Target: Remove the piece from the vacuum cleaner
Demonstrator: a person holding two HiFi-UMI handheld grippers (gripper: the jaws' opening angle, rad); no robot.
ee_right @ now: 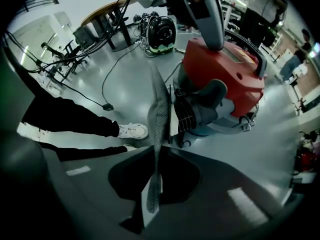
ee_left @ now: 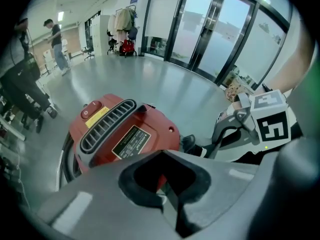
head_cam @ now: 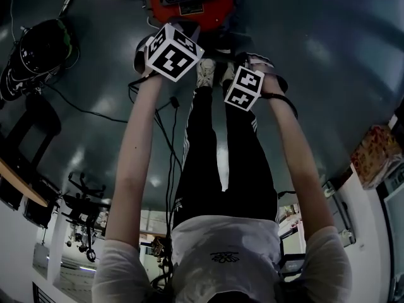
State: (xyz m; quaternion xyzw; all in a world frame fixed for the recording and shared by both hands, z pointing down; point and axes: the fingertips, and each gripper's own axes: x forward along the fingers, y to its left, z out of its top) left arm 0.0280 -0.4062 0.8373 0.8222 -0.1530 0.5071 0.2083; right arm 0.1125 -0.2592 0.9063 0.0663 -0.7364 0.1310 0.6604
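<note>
1. Right gripper (ee_right: 153,194): jaws pinch the piece (ee_right: 159,114), a thin, flat, grey, mesh-patterned plate seen edge-on.
2. Piece stands just beside the red vacuum cleaner's (ee_right: 225,79) grilled grey end.
3. Left gripper (ee_left: 167,196): jaws pressed together, over the vacuum cleaner's top.
</note>
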